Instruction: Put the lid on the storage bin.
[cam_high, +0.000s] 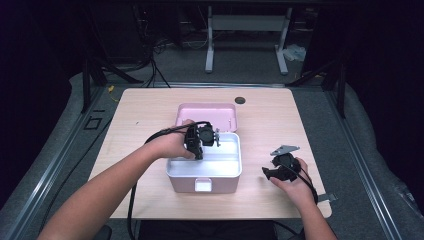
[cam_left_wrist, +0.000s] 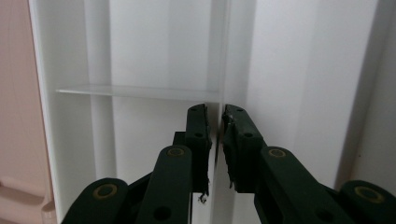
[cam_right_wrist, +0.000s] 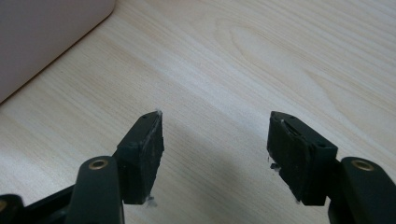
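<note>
the left gripper (cam_left_wrist: 215, 140) points down into the white tray (cam_high: 227, 162) of the pink box (cam_high: 220, 186), its jaws a narrow slit apart astride a thin white divider wall (cam_left_wrist: 223, 70), not visibly pressing it. the left forearm reaches in over the box's left rim, with the lid (cam_high: 206, 114) lying open behind. the right gripper (cam_right_wrist: 215, 149) rests right of the box over bare table (cam_right_wrist: 261, 56), jaws spread wide with nothing between.
</note>
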